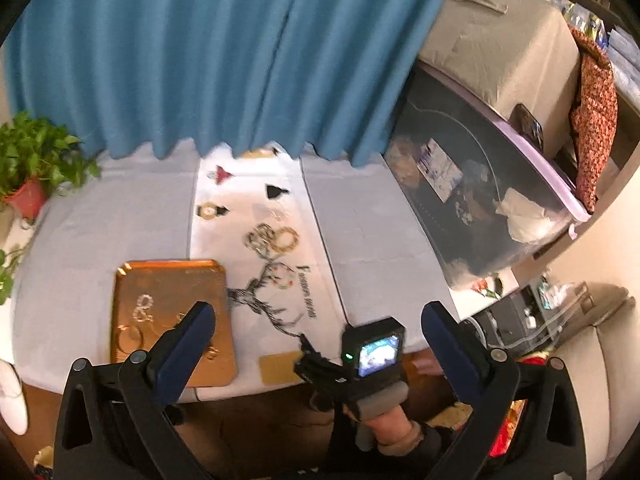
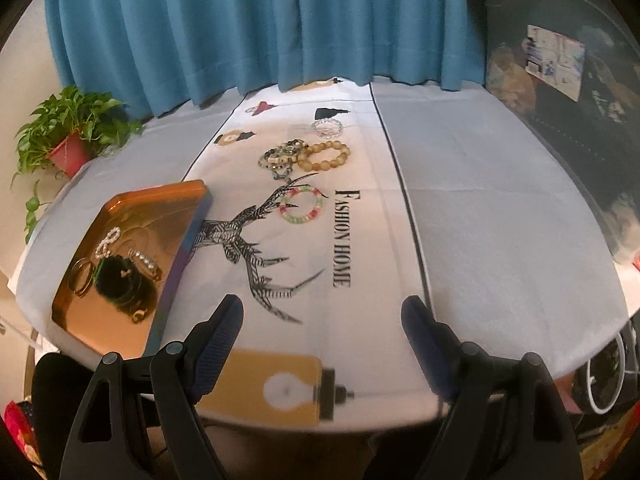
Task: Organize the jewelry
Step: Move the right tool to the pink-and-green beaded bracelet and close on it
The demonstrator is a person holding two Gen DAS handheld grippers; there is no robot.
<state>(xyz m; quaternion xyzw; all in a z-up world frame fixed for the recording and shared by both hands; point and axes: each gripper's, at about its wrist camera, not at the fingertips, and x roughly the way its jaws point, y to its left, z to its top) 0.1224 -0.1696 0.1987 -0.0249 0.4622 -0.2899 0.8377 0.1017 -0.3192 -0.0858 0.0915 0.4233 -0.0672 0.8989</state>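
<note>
A gold tray lies at the table's left, also in the left wrist view. It holds a pearl bracelet, gold bangles and other small pieces. On the printed cloth lie a pink-and-green bead bracelet, a wooden bead bracelet, a heap of dark mixed bead bracelets and a clear bead bracelet. My left gripper is open and empty, held back over the table's near edge. My right gripper is open and empty above the near edge; its body shows in the left wrist view.
A potted plant stands at the far left corner. A blue curtain hangs behind the table. A dark storage box with a lilac lid stands at the right, a covered box above it.
</note>
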